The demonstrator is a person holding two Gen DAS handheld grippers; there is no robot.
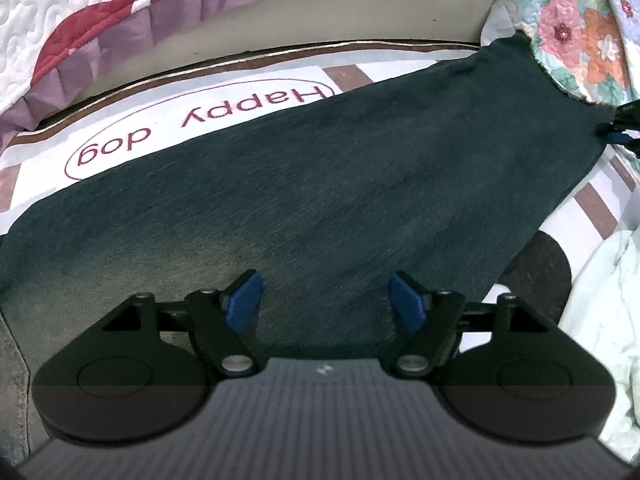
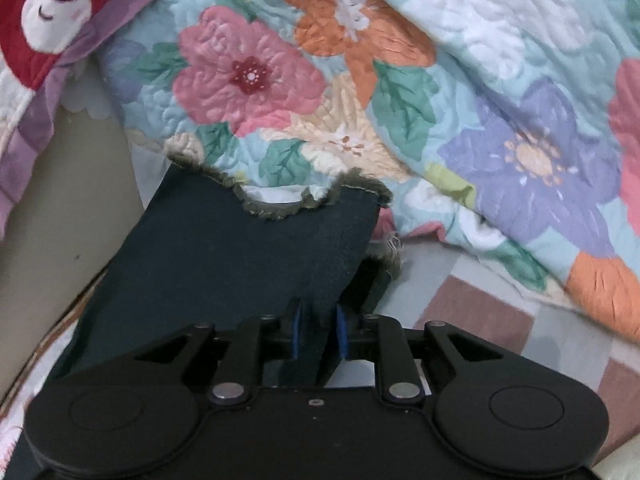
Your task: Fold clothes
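Observation:
Dark teal jeans (image 1: 320, 184) lie spread flat over a printed bed sheet (image 1: 192, 120). My left gripper (image 1: 325, 300) hovers over the near part of the denim, its blue pads (image 1: 244, 298) wide apart and open with nothing between them. In the right wrist view, the frayed hem (image 2: 272, 208) of a trouser leg (image 2: 224, 264) lies just ahead of my right gripper (image 2: 319, 334). A fold of the leg's right edge runs between its blue pads, which stand slightly apart and do not clamp it. The right gripper's fingertips (image 1: 624, 128) also show at the far right edge of the left wrist view, at the leg's corner.
A floral quilt (image 2: 400, 100) is bunched up beyond the hem and to the right. A purple-frilled quilt with a red bear (image 2: 48, 12) lies at the far left. A pale green cloth (image 1: 608, 300) sits to the right of the jeans.

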